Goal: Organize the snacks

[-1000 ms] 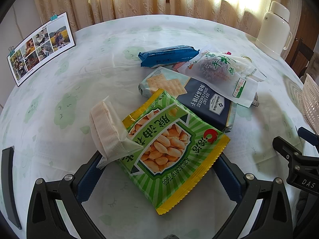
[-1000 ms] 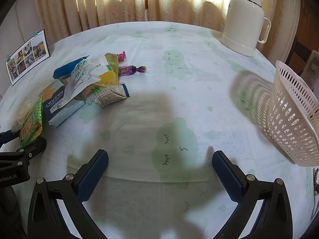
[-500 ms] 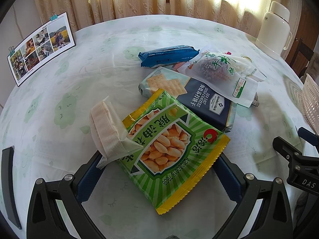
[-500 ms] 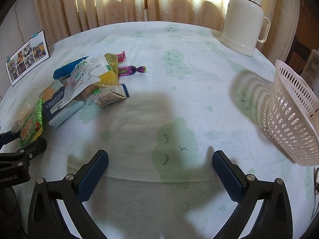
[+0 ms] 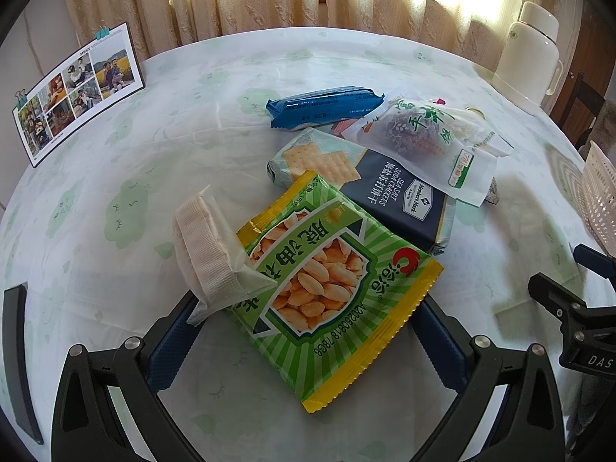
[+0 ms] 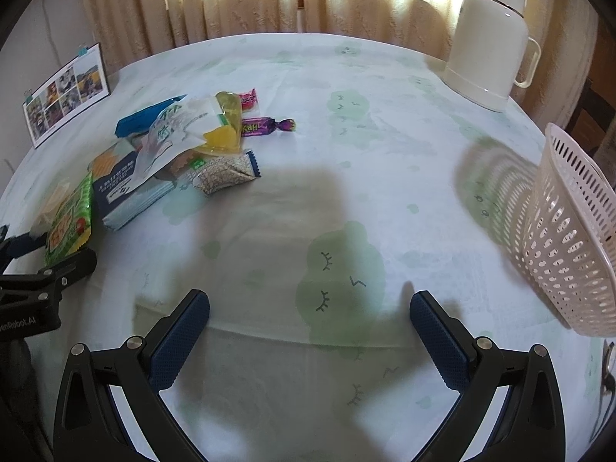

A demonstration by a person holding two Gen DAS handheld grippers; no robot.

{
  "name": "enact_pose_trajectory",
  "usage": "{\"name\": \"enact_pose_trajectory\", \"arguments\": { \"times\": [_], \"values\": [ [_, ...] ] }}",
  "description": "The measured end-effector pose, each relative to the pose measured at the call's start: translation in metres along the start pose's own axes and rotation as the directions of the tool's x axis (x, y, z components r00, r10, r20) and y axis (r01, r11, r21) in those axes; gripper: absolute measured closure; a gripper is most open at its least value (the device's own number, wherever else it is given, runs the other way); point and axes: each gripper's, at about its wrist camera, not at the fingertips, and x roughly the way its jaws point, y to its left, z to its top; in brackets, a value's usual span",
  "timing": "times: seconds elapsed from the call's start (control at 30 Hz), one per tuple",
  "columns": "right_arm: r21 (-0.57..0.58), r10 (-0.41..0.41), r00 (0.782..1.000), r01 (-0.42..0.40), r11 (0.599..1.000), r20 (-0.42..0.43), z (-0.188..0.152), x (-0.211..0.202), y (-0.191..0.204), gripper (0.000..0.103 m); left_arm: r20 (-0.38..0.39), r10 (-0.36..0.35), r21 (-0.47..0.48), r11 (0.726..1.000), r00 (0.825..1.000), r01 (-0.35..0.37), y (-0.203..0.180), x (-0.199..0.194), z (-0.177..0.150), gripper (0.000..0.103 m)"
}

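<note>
A green peanut packet (image 5: 331,281) lies between the open fingers of my left gripper (image 5: 308,331), which straddles its near end without closing on it. A white wafer pack (image 5: 208,254) leans on its left side. Behind lie a dark soda-cracker pack (image 5: 385,192), a blue biscuit pack (image 5: 327,106) and a clear bag with green print (image 5: 427,138). My right gripper (image 6: 308,331) is open and empty over bare tablecloth. The snack pile (image 6: 161,154) is to its left, with a purple candy (image 6: 265,127) nearby. A white plastic basket (image 6: 569,238) stands at its right.
A white thermos jug (image 6: 489,38) stands at the back right of the round table. A photo card (image 5: 73,88) leans at the back left. Curtains hang behind the table. A wooden chair (image 5: 581,104) shows past the right edge.
</note>
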Motion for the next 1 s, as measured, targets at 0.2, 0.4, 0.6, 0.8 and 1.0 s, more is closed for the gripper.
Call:
{"name": "enact_pose_trajectory", "arguments": {
  "times": [0.2, 0.4, 0.6, 0.8, 1.0],
  "values": [
    [-0.012, 0.008, 1.0, -0.008, 1.0, -0.008, -0.001, -0.001, -0.002, 0.0, 0.029, -0.025, -0.015, 1.0, 0.999, 0.025, 0.011, -0.013, -0.002, 0.001],
    [-0.015, 0.011, 1.0, -0.011, 1.0, -0.007, -0.001, 0.0, -0.002, 0.0, 0.054, -0.034, -0.006, 0.999, 0.998, 0.035, 0.009, -0.024, -0.003, 0.001],
    [-0.009, 0.073, 0.997, -0.073, 0.997, 0.017, -0.002, -0.006, -0.003, 0.0, 0.072, -0.032, -0.012, 0.999, 0.997, 0.033, 0.016, -0.032, 0.0, 0.001],
    [0.005, 0.12, 0.991, -0.12, 0.993, 0.058, -0.002, -0.017, 0.002, 0.0, 0.063, -0.039, -0.045, 0.998, 0.997, 0.042, 0.021, -0.03, 0.002, 0.001],
    [-0.03, 0.077, 0.991, -0.074, 0.997, 0.108, 0.001, -0.027, 0.013, 0.0, 0.074, -0.039, -0.039, 0.998, 0.996, 0.042, 0.019, -0.032, 0.003, 0.001]
  ]
}}
